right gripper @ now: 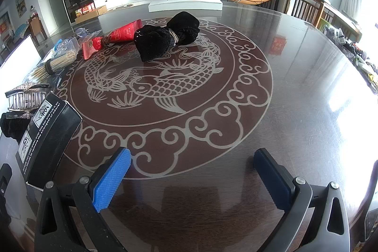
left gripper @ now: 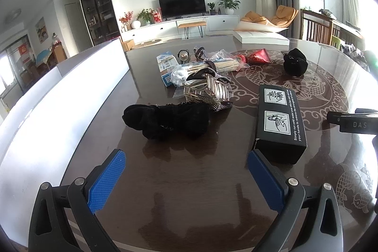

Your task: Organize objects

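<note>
Left gripper (left gripper: 186, 177) and right gripper (right gripper: 192, 177) both hover level, jaws spread wide, gripping nothing.

We are seeing bare table (right gripper: 295, 91) lying ahead on the right; the black box (left gripper: 280, 119) and black cloth (left gripper: 170, 122) are crowding the left.

your right gripper (left gripper: 352, 121) is cut off at the frame edge; the blue packet (left gripper: 166, 67) lies half hidden under clutter.
</note>
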`<move>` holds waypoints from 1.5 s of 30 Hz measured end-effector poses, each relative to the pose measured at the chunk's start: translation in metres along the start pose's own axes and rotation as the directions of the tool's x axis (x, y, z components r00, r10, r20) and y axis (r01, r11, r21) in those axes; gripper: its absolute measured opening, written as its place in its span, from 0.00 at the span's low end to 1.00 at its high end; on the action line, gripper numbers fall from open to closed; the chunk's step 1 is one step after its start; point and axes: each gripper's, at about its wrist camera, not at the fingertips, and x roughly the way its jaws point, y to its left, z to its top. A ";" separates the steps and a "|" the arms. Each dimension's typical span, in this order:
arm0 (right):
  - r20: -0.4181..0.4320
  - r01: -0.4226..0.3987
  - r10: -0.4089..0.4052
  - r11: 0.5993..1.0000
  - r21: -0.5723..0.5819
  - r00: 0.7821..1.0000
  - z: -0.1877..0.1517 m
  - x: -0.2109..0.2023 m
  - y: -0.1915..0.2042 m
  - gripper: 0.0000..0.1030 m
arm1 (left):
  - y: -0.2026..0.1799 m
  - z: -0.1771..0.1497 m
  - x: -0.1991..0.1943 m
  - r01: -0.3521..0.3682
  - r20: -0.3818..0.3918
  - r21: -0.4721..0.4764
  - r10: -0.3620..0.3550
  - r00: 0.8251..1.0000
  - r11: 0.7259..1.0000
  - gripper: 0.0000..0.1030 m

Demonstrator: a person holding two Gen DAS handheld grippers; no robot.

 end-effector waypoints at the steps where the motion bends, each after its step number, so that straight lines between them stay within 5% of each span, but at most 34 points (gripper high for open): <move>1: 0.000 0.000 0.000 1.000 0.000 1.000 0.000 0.000 0.000 1.00 | 0.000 0.000 0.000 0.000 0.000 0.000 0.000 1.000 1.000 1.00; 45: 0.003 -0.001 0.001 1.000 -0.001 1.000 0.000 0.000 0.000 1.00 | 0.001 -0.001 -0.001 0.032 0.003 -0.003 -0.032 0.999 0.999 1.00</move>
